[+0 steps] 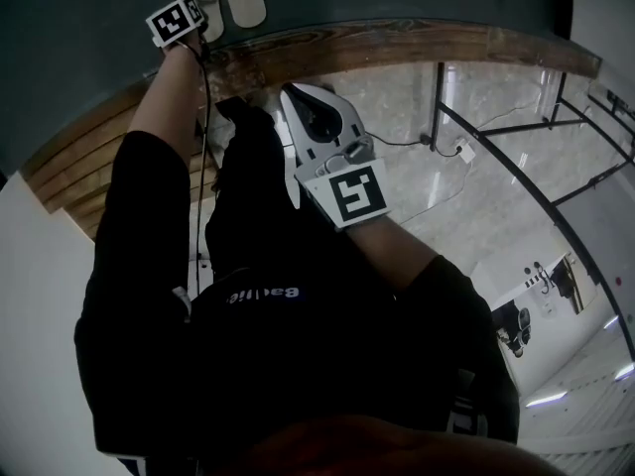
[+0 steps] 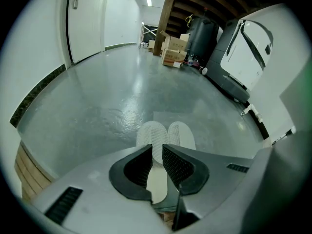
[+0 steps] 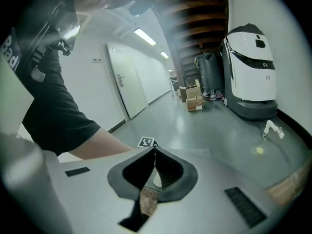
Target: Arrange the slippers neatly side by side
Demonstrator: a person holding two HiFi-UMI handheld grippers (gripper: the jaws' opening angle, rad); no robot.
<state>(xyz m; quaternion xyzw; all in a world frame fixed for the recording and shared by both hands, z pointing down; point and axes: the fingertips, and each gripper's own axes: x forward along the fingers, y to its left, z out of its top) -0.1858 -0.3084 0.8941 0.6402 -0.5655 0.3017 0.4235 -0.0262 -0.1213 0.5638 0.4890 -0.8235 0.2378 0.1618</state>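
While poised low with left gripper [image 2: 156, 150], jaws slightly parted, pinching nothing, noted slippers [image 2: 152, 133] just ahead on floor [image 2: 97, 106], touching, long axes along jaws; right gripper [image 3: 155, 151] closed, empty, farther back.

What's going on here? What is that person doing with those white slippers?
A person holds a pair of tongs in each hand and is lining up two white slippers on the grey floor. The left tongs reach out over the slippers with the jaws a little apart. One slipper shows in the gap, but it isn't being squeezed. The slippers lie close together, side by side. The right tongs are shut, hold nothing and hang back by the person's body.
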